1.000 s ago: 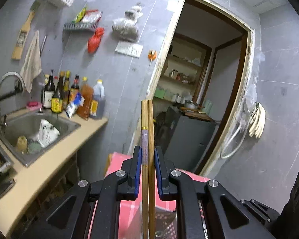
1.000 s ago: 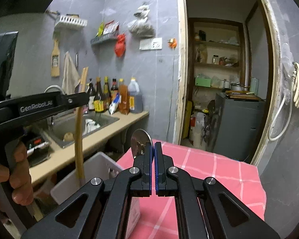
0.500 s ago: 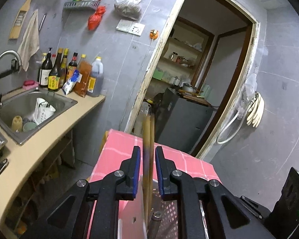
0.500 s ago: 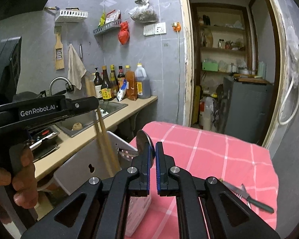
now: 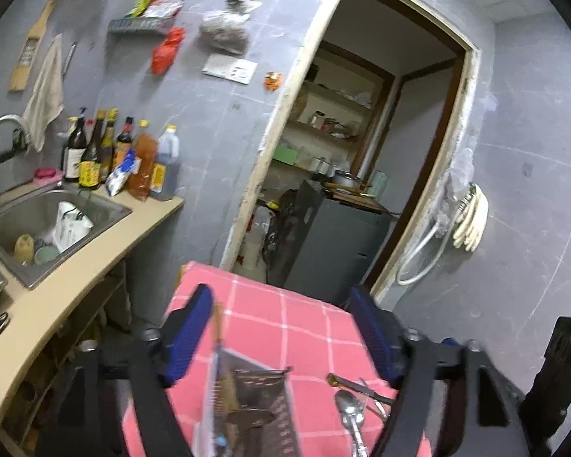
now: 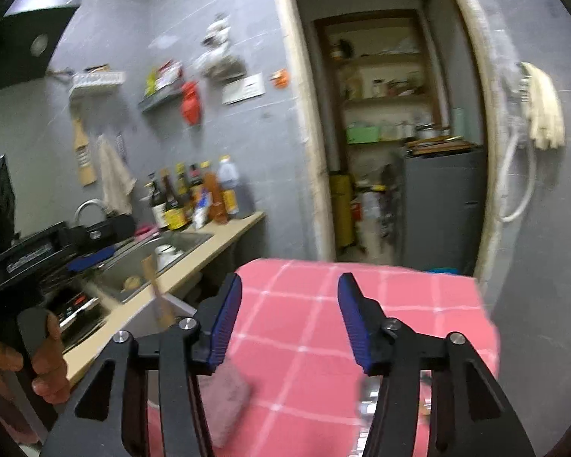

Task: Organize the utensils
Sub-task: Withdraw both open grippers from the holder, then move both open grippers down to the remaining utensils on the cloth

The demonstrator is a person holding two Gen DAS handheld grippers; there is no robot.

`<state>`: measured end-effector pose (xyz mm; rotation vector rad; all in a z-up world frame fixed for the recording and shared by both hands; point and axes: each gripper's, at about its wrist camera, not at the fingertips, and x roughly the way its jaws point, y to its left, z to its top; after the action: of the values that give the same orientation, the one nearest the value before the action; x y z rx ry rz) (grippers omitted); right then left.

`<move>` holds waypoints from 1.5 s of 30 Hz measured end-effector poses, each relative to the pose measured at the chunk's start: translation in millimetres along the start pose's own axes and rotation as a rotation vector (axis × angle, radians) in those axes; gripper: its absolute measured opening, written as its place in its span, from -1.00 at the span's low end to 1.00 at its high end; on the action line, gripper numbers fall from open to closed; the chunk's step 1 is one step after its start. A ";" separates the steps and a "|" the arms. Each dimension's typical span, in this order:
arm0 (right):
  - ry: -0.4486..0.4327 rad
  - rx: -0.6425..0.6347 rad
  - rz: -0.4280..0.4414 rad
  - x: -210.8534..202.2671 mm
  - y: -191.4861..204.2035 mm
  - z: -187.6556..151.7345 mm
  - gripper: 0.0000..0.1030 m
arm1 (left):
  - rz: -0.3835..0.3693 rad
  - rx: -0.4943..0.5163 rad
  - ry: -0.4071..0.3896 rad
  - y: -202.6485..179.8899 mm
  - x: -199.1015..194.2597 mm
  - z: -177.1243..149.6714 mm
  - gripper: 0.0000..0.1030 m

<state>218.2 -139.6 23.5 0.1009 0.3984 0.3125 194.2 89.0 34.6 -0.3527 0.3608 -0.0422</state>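
Observation:
My left gripper point(image 5: 278, 335) hangs over a white perforated utensil holder point(image 5: 247, 400) on the pink checked table point(image 5: 285, 316). Its jaws are opening wide. A blurred pair of wooden chopsticks point(image 5: 219, 327) stands in the holder just inside the left pad, free of both pads. A metal spoon point(image 5: 346, 411) lies on the cloth to the right of the holder, with other cutlery point(image 5: 361, 386) beside it. My right gripper point(image 6: 291, 323) is also opening, with nothing between its pads. In the right wrist view the chopsticks point(image 6: 157, 289) stick up from the holder point(image 6: 228, 384).
A counter point(image 5: 95, 266) with a sink point(image 5: 45, 221) and bottles point(image 5: 106, 152) runs along the left. An open doorway point(image 5: 342, 152) with a dark cabinet point(image 5: 335, 243) is behind the table. A person's hand point(image 6: 45, 365) grips the left tool.
Both grippers went from shut to open. The chopsticks left the left pads and dropped into the holder. The spoon left the right pads, and the right gripper swung right over the table.

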 end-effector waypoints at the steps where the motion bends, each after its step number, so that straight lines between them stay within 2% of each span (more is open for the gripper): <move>1: 0.004 0.010 -0.024 -3.5 -14.8 1.1 0.03 | -0.013 0.010 -0.001 -8.8 1.3 -0.5 0.60; 4: 0.014 0.034 -0.070 -10.8 -51.0 2.0 0.25 | -0.056 0.036 0.020 -36.6 8.7 -4.3 0.67; 8: 0.072 0.060 -0.115 -11.0 -97.2 -4.1 0.35 | -0.105 0.055 0.067 -68.9 24.8 -15.2 0.71; 12: 0.140 0.096 -0.140 -4.5 -137.0 -17.9 0.44 | -0.119 0.064 0.126 -90.3 44.2 -30.0 0.74; 16: 0.211 0.122 -0.139 7.3 -163.3 -36.7 0.48 | -0.116 0.060 0.219 -106.8 70.8 -51.7 0.75; 22: 0.303 0.115 -0.115 27.5 -186.5 -67.0 0.49 | -0.085 0.062 0.356 -121.4 104.7 -86.8 0.75; 29: 0.371 0.075 -0.071 61.2 -199.0 -82.2 0.50 | -0.019 0.029 0.518 -115.3 141.0 -124.3 0.75; 37: 0.416 0.025 0.019 97.3 -198.7 -89.6 0.49 | 0.024 0.011 0.613 -105.7 168.5 -147.0 0.75; 39: 0.425 0.017 0.058 101.9 -197.0 -92.1 0.49 | 0.026 0.006 0.627 -102.7 175.1 -149.7 0.70; 41: 0.431 0.020 0.106 108.5 -195.0 -92.8 0.45 | 0.019 0.001 0.651 -100.3 181.6 -154.3 0.51; 42: 0.435 0.022 0.134 112.0 -193.3 -93.3 0.40 | 0.016 -0.001 0.660 -99.7 184.2 -155.5 0.45; 44: 0.453 0.022 0.181 119.0 -189.5 -95.9 0.14 | 0.000 -0.001 0.686 -98.8 189.3 -160.8 0.19; 45: 0.463 0.023 0.206 123.2 -187.5 -97.8 0.09 | -0.005 0.000 0.694 -98.9 191.0 -163.1 0.16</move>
<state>339.5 -274.5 -140.8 0.0919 0.8535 0.5376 317.5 -77.3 -138.6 -0.3314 1.0463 -0.1715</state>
